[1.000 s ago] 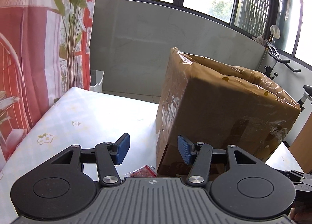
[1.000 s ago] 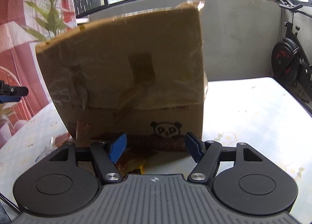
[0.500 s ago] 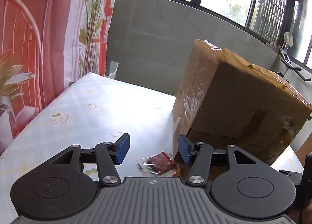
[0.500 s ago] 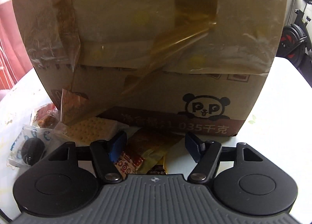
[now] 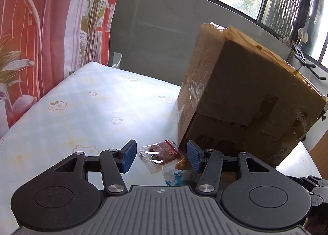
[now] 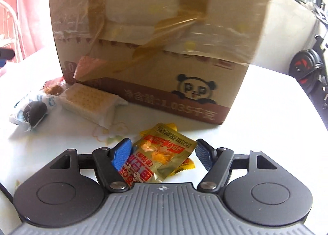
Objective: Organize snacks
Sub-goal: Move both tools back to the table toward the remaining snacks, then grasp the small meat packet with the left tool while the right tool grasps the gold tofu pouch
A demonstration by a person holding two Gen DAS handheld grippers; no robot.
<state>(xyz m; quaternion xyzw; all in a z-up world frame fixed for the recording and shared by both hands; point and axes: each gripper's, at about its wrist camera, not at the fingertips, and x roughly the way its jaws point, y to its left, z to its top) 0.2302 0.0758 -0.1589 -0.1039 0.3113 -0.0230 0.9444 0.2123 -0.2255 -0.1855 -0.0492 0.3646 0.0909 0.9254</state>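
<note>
A: Our right hand-held gripper (image 6: pixel 162 154) hung half-open over the gold packet (image 6: pixel 164 153) on the bench (image 6: pixel 266 112), gripping nothing; the left (image 5: pixel 161 158) likewise.
B: Yeah, we risked pinching two packets.

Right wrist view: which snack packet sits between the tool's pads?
The gold foil packet with red lettering, lying between the open pads. The clear-wrapped cracker pack and dark round cake packet lie farther left.

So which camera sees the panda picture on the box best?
The right wrist view: the panda faces it, on the cardboard box. The left wrist view sees the box's corner and shadowed sides; no panda can be made out there.
</note>
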